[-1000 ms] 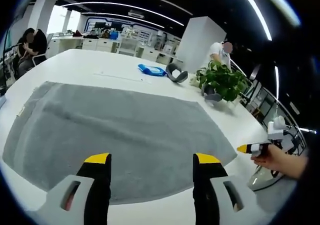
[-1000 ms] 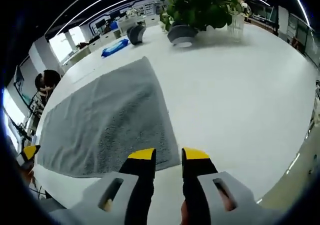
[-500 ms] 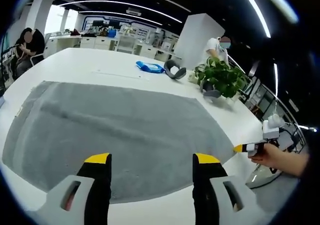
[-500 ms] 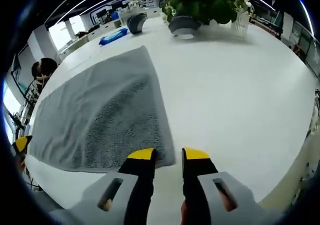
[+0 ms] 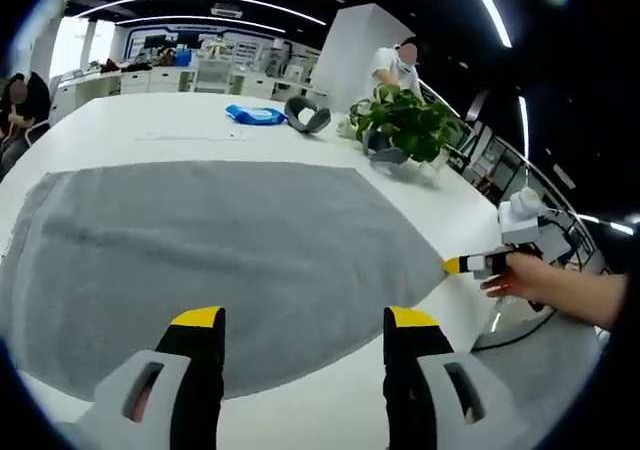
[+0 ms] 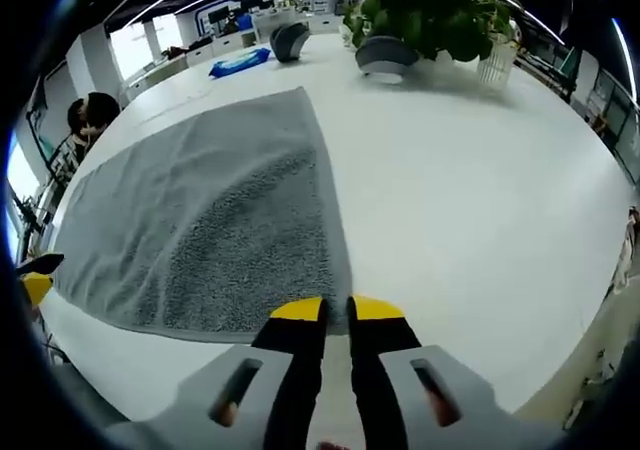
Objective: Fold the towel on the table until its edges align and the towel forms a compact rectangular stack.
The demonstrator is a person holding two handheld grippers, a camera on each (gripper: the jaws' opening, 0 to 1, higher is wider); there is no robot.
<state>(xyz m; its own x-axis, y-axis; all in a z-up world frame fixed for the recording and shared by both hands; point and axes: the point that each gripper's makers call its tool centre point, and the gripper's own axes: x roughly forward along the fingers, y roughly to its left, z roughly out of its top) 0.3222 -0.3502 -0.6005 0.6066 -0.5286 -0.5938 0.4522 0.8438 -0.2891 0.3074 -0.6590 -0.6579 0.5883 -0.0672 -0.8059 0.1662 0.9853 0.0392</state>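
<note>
Towel lay flat and unfolded on the white desk, grey, spread wide, no fold in it yet. Your left hand-held gripper sat over the towel's near edge with its yellow-tipped jaws spread wide, nothing between them; towel fabric showed in the gap. Your right hand-held gripper was at the towel's near right corner, jaws pressed almost together with just a thin slit between the tips. They looked to be pinching the corner edge, but you couldn't confirm real contact from that view. From the left gripper view, the right hand-held gripper showed at the towel's right corner, held in your hand, yellow tip just at the cloth edge. In the right gripper view the towel ran away to the far left, its right edge straight along bare desk. Far side of the desk: potted plant, a blue packet, a dark curved object. A person stood beyond the plant; another sat at far left.
</note>
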